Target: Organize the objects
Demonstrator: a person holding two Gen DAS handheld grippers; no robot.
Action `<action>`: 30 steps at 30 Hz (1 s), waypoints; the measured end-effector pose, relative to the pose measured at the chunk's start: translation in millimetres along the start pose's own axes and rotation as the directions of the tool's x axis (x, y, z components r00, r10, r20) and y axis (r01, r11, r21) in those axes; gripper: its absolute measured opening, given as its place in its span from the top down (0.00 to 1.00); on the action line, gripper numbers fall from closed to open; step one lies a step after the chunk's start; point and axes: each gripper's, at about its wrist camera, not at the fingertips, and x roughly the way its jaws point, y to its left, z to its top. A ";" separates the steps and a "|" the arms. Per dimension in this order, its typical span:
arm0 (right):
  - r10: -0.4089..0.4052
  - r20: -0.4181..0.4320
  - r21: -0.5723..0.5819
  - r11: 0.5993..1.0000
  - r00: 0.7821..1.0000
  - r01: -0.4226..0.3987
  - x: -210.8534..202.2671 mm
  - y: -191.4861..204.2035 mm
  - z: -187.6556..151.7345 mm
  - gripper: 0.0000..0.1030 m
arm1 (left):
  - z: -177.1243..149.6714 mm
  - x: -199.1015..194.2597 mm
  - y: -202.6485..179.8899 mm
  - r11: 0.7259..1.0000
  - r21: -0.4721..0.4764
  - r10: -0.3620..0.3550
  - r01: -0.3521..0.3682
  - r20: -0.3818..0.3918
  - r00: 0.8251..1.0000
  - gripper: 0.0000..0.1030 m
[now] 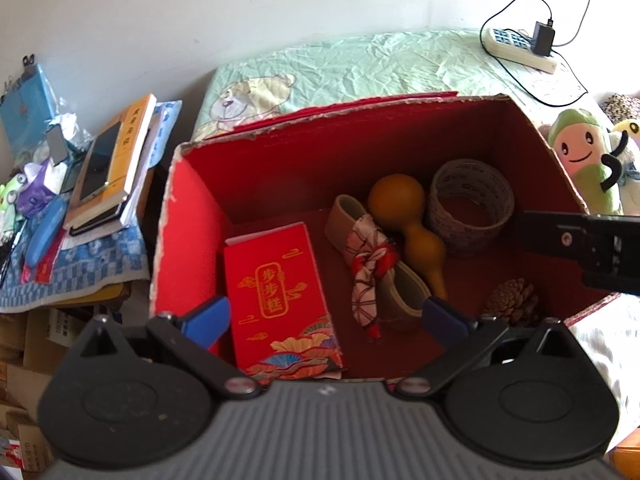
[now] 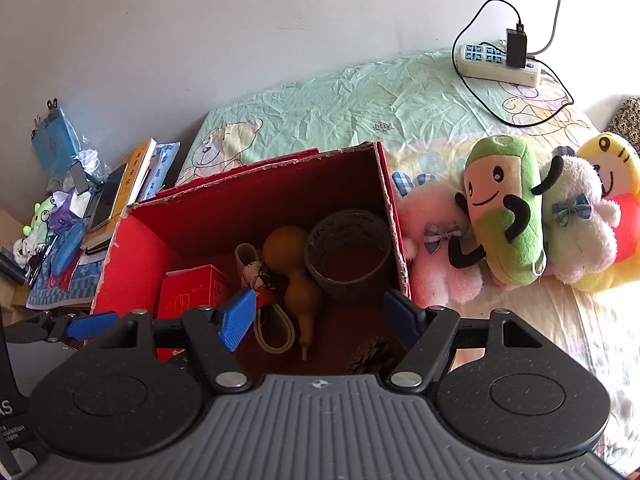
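Observation:
An open red cardboard box (image 1: 192,216) stands on the bed; it also shows in the right wrist view (image 2: 132,248). Inside lie a red packet box (image 1: 276,292), a tan strap with a red-and-white cloth (image 1: 370,268), a brown gourd (image 1: 404,208), a tape roll (image 1: 470,204) and a pine cone (image 1: 512,300). My left gripper (image 1: 326,316) is open and empty above the box's near edge. My right gripper (image 2: 320,316) is open and empty over the box, above the gourd (image 2: 298,276) and the pine cone (image 2: 370,356).
Plush toys lie right of the box: a green one (image 2: 504,208), a pink one (image 2: 436,240), a white one (image 2: 576,216) and a yellow one (image 2: 612,184). A power strip (image 2: 500,64) with a cable lies at the back. Books and clutter (image 1: 108,164) crowd the left table.

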 end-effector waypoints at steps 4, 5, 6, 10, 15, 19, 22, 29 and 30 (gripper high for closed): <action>0.013 -0.003 -0.032 0.999 1.000 -0.013 0.5 6.9 -1.0 0.29 | 0.0 3.9 2.8 1.000 -0.005 -0.005 0.005 -0.004 1.000 0.01; 0.017 -0.002 -0.044 0.999 1.000 -0.017 0.7 9.4 -1.2 0.29 | 0.0 4.0 4.5 1.000 -0.010 -0.004 0.004 -0.003 1.000 0.01; 0.016 0.000 -0.056 0.998 1.000 -0.016 1.6 11.3 -0.9 0.29 | 0.2 3.9 6.7 1.000 -0.015 -0.002 0.002 -0.001 1.000 0.01; -0.007 0.003 -0.077 0.997 1.000 0.007 5.7 14.8 -0.5 0.30 | -0.2 4.7 15.7 1.000 -0.031 0.003 -0.003 0.003 1.000 0.01; -0.045 -0.007 -0.079 0.996 0.999 0.045 12.1 16.9 -1.4 0.30 | -1.7 7.9 25.0 0.999 -0.049 -0.007 0.007 0.001 1.000 0.01; -0.063 -0.022 -0.070 0.996 0.998 0.061 18.0 16.3 -2.2 0.30 | -2.5 10.7 30.3 0.998 -0.060 -0.009 0.009 -0.003 1.000 0.01; -0.087 -0.024 -0.076 0.994 0.996 0.085 22.0 16.9 -3.4 0.30 | -2.3 12.0 32.5 0.998 -0.062 -0.016 0.016 -0.001 1.000 0.01; -0.118 -0.021 -0.073 0.991 0.993 0.116 25.2 14.6 -5.7 0.30 | -2.4 12.3 30.1 0.998 -0.050 -0.029 0.030 0.014 0.999 0.01; -0.125 -0.020 -0.066 0.990 0.992 0.124 25.8 12.2 -6.8 0.31 | -2.4 12.1 29.8 0.998 -0.050 -0.029 0.030 0.019 0.999 0.01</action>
